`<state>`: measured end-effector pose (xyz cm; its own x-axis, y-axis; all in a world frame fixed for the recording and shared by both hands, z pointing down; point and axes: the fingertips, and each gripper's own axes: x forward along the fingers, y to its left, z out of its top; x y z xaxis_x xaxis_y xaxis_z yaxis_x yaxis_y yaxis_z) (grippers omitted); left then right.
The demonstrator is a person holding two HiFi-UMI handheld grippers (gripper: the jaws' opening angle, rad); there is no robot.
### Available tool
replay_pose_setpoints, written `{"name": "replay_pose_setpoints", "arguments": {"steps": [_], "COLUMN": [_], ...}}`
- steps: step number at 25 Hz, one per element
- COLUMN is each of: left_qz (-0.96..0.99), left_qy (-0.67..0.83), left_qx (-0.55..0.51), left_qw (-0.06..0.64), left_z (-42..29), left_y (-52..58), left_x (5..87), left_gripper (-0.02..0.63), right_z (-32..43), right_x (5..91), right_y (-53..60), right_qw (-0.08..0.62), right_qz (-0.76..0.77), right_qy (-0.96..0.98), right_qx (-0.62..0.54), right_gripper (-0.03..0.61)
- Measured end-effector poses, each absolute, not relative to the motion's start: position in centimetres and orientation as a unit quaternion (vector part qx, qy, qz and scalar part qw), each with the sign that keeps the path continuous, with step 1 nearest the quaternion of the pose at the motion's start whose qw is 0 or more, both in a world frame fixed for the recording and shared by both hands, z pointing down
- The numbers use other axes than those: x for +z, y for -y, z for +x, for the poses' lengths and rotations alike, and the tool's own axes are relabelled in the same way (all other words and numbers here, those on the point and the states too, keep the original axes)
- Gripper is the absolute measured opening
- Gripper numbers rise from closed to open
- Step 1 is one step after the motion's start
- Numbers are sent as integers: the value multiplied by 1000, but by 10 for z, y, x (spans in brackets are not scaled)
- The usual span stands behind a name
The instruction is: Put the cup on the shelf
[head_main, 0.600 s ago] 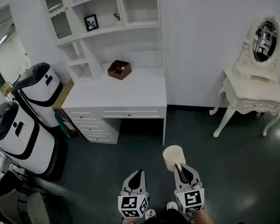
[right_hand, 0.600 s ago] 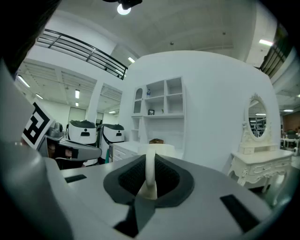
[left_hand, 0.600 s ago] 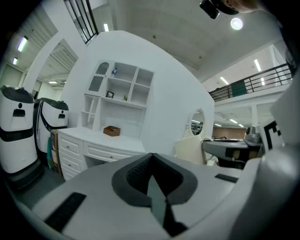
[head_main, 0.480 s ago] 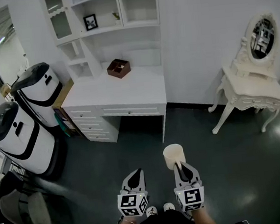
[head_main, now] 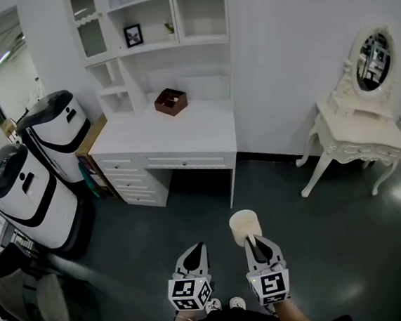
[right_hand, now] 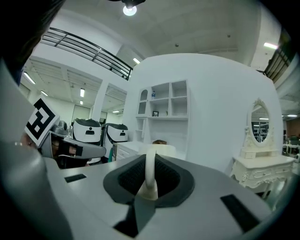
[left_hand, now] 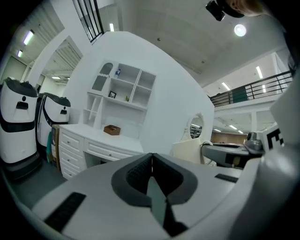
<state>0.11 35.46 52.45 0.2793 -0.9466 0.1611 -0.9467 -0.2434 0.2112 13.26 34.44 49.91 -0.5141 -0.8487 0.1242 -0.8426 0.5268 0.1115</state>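
A cream cup [head_main: 245,225] hangs over the dark floor, its handle pinched in my right gripper [head_main: 256,241], which is shut on it. In the right gripper view the cup's handle [right_hand: 150,171] stands upright between the jaws, the cup's rim [right_hand: 161,150] just beyond. My left gripper [head_main: 197,249] is beside it to the left, shut and empty; its jaws [left_hand: 151,168] meet with nothing between them. The white shelf unit [head_main: 151,16] stands over the white desk [head_main: 177,134] far ahead, also seen as the shelf unit [right_hand: 161,101] and the shelf unit [left_hand: 123,89].
A brown box [head_main: 171,100] sits on the desk. A small framed picture [head_main: 133,35] stands on a shelf. Two white-and-black machines [head_main: 29,176] stand at the left. A white dressing table with an oval mirror [head_main: 365,115] stands at the right. Dark chair [head_main: 38,302] at lower left.
Both grippers and the cup have shifted slightly left and forward in the head view; the desk and shelf look a little nearer. Grips are unchanged.
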Motion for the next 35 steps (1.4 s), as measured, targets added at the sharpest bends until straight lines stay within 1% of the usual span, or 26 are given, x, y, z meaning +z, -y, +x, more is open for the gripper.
{"name": "replay_pose_setpoints", "arguments": {"steps": [2, 3, 6, 9, 12, 18, 24, 29, 35], "left_qz": [792, 795, 801, 802, 805, 817, 829, 823, 824], "left_qy": [595, 591, 585, 585, 581, 563, 546, 553, 549], "left_qx": [-5, -7, -8, -2, 5, 14, 20, 2, 21], "left_qw": [135, 134, 126, 120, 123, 124, 122, 132, 138], "left_z": [6, 9, 11, 10, 9, 0, -16, -41, -41], "left_y": [-354, -352, -348, -345, -341, -331, -328, -327, -318], "left_x": [523, 523, 521, 524, 526, 528, 533, 538, 553], "left_gripper": [8, 25, 141, 244, 289, 314, 314, 314, 314], "right_z": [137, 139, 142, 140, 138, 128, 113, 97, 95], "right_x": [496, 495, 494, 495, 494, 492, 507, 511, 515], "right_y": [-343, -341, -336, -335, -333, -329, -331, -333, -318], "right_qw": [84, 84, 85, 89, 91, 92, 103, 111, 109], "right_qz": [487, 488, 491, 488, 492, 509, 518, 523, 524], "right_qy": [869, 868, 867, 868, 865, 855, 849, 844, 844], "right_qx": [-24, -26, -29, -34, -35, -37, -25, -32, -34], "right_gripper": [49, 49, 49, 49, 49, 49, 49, 49, 49]}}
